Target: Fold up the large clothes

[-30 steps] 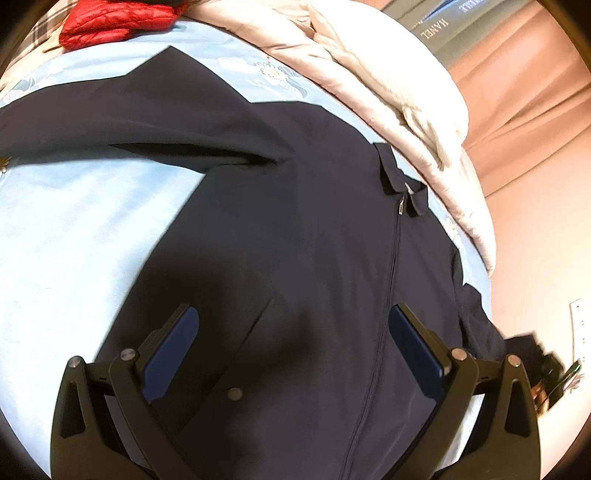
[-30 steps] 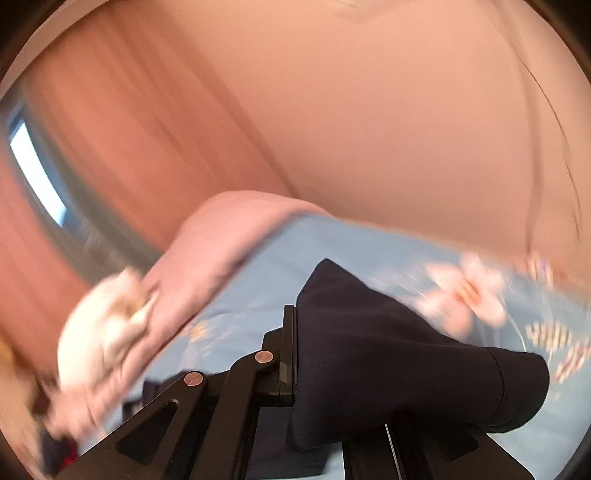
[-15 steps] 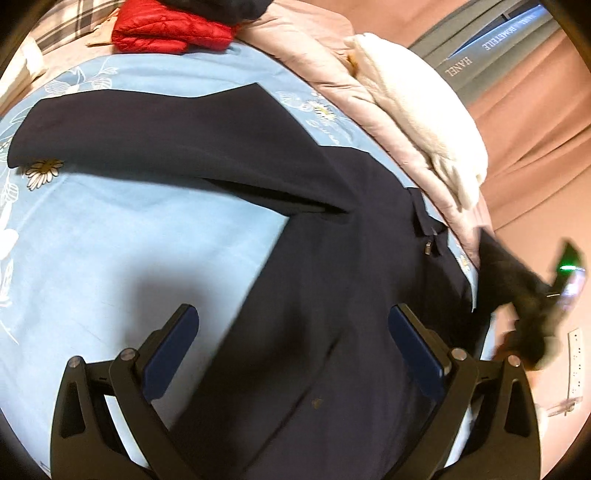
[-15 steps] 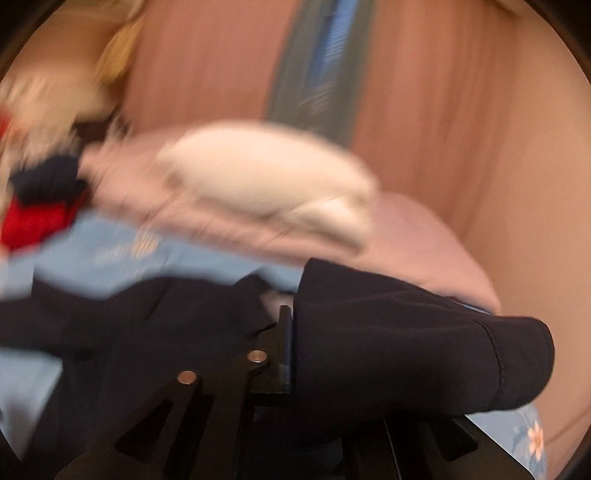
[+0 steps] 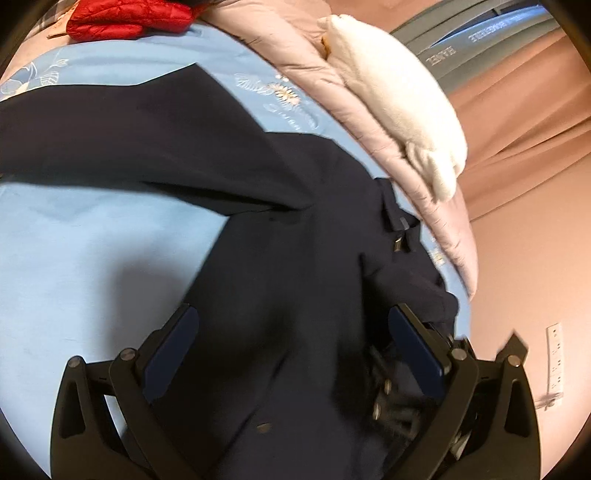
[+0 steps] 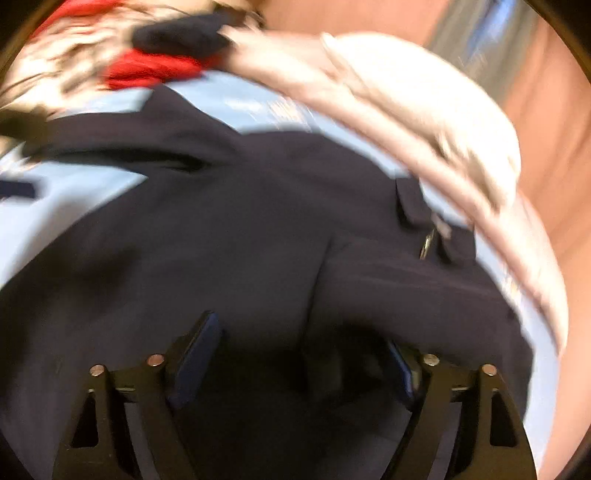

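A dark navy zip jacket (image 5: 280, 236) lies front up on a light blue bedsheet (image 5: 92, 251). One sleeve (image 5: 110, 140) stretches out to the left. The other sleeve (image 5: 402, 280) lies folded over the jacket's right front. My left gripper (image 5: 291, 343) is open and empty above the jacket's lower body. My right gripper (image 6: 295, 362) is open just above the jacket, with the folded sleeve (image 6: 406, 295) lying free beside its right finger. The right gripper's body shows blurred low in the left wrist view (image 5: 391, 398).
A pink quilt (image 5: 332, 85) with a white plush blanket (image 5: 399, 92) on it runs along the bed's far right edge. A red padded garment (image 5: 125, 18) lies at the far left corner. Pink curtains (image 5: 524, 110) and a wall with a socket strip (image 5: 556, 354) lie to the right.
My right gripper carried the sleeve from the bed's right side over the jacket front, then opened and let it go. My left gripper stayed open and shifted slightly.
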Tool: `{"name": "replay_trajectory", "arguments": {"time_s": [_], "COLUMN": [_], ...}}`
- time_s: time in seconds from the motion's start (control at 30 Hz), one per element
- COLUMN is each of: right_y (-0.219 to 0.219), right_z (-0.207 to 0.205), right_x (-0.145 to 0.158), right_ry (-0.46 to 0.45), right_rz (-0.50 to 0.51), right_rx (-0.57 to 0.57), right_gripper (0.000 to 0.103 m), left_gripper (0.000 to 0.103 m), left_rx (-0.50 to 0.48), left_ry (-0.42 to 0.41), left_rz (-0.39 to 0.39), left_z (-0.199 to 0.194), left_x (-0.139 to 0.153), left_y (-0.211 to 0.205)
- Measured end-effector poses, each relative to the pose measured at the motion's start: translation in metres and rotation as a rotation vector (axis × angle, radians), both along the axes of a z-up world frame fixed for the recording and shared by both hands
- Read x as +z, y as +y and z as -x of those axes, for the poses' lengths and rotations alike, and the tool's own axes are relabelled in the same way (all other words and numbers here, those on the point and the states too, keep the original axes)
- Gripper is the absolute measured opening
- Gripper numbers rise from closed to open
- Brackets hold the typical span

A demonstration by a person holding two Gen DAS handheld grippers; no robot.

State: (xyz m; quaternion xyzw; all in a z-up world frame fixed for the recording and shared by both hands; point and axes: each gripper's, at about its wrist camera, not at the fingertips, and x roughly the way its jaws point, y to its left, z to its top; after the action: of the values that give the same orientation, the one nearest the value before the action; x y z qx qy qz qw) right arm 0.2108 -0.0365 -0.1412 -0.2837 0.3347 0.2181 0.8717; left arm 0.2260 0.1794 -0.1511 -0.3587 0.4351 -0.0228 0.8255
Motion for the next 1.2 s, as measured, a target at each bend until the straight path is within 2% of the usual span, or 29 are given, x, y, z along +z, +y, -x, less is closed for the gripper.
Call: {"name": "replay_trajectory", "arguments": {"time_s": [0.03, 0.07, 0.13, 0.2, 0.27, 0.33, 0.37, 0.47, 0.5, 0.53, 0.57, 0.6, 0.67, 0.77, 0.8, 0.9, 0.93, 1.03, 1.1, 1.17, 1.2], "right_y": [-0.002, -0.008, -0.024, -0.047, -0.075, -0.1, -0.107, -0.123, -0.125, -0.122, -0.116, -0.104, -0.078, -0.008, 0.021, 0.08, 0.089, 0.082, 0.05, -0.003, -0.036], "right_z": [0.005, 0.006, -0.011, -0.015, -0.017, -0.021, -0.022, -0.036, -0.038, -0.039, -0.038, -0.042, -0.046, -0.037, -0.032, -0.018, -0.007, 0.009, 0.008, -0.005, -0.007], "right_x": [0.002, 0.001, -0.009, -0.008, -0.003, -0.008, -0.01, -0.023, -0.024, -0.023, -0.02, -0.014, 0.004, 0.039, 0.044, 0.039, 0.039, 0.039, 0.038, 0.03, 0.028], "right_ry": [-0.027, -0.019, 0.169, 0.282, 0.331, 0.378, 0.4, 0.484, 0.498, 0.485, 0.466, 0.432, 0.355, 0.188, 0.186, 0.28, 0.262, 0.211, 0.275, 0.337, 0.355], "right_rz": [-0.014, -0.039, -0.12, -0.316, -0.533, -0.75, -0.825, -1.088, -1.178, -1.214, -1.19, -1.12, -0.985, -0.724, -0.639, -0.497, -0.462, -0.458, -0.545, -0.653, -0.731], "right_rx": [-0.003, -0.046, -0.131, -0.166, -0.209, -0.28, -0.322, -0.44, -0.457, -0.467, -0.486, -0.516, -0.501, -0.322, -0.235, -0.069, -0.043, 0.02, 0.011, -0.057, -0.125], "right_gripper": [0.103, 0.103, 0.103, 0.103, 0.103, 0.103, 0.102, 0.087, 0.07, 0.044, 0.028, 0.013, 0.012, 0.013, 0.016, 0.068, 0.069, 0.069, 0.069, 0.071, 0.077], "left_gripper": [0.103, 0.103, 0.103, 0.103, 0.103, 0.103, 0.103, 0.103, 0.103, 0.103, 0.103, 0.103, 0.103, 0.103, 0.103, 0.103, 0.103, 0.103, 0.103, 0.103, 0.103], "left_rx": [0.005, 0.006, 0.003, 0.003, 0.007, 0.008, 0.007, 0.009, 0.008, 0.009, 0.01, 0.013, 0.029, 0.067, 0.083, 0.125, 0.131, 0.117, 0.078, 0.017, -0.009], "left_ry": [-0.003, -0.002, -0.005, -0.001, 0.004, 0.011, 0.009, 0.011, 0.012, 0.018, 0.022, 0.025, 0.026, 0.016, 0.01, 0.004, -0.001, -0.018, -0.039, -0.067, -0.083], "left_rz": [0.006, 0.011, 0.01, -0.029, -0.065, -0.063, -0.057, -0.061, -0.068, -0.073, -0.074, -0.072, -0.064, -0.046, -0.041, -0.021, -0.009, 0.01, 0.026, 0.07, 0.097], "left_z": [0.0, 0.001, 0.005, 0.009, 0.013, 0.015, 0.017, 0.021, 0.023, 0.023, 0.024, 0.025, 0.026, 0.03, 0.032, 0.035, 0.036, 0.033, 0.027, 0.019, 0.015], "left_x": [0.001, 0.002, 0.004, 0.006, 0.007, 0.005, 0.003, 0.001, 0.0, -0.001, -0.003, -0.003, -0.004, -0.002, 0.0, 0.001, 0.001, 0.004, 0.008, 0.01, 0.012], "left_y": [-0.003, -0.004, -0.004, -0.002, 0.002, 0.007, 0.009, 0.014, 0.016, 0.017, 0.02, 0.022, 0.028, 0.038, 0.041, 0.049, 0.05, 0.046, 0.036, 0.023, 0.016]}}
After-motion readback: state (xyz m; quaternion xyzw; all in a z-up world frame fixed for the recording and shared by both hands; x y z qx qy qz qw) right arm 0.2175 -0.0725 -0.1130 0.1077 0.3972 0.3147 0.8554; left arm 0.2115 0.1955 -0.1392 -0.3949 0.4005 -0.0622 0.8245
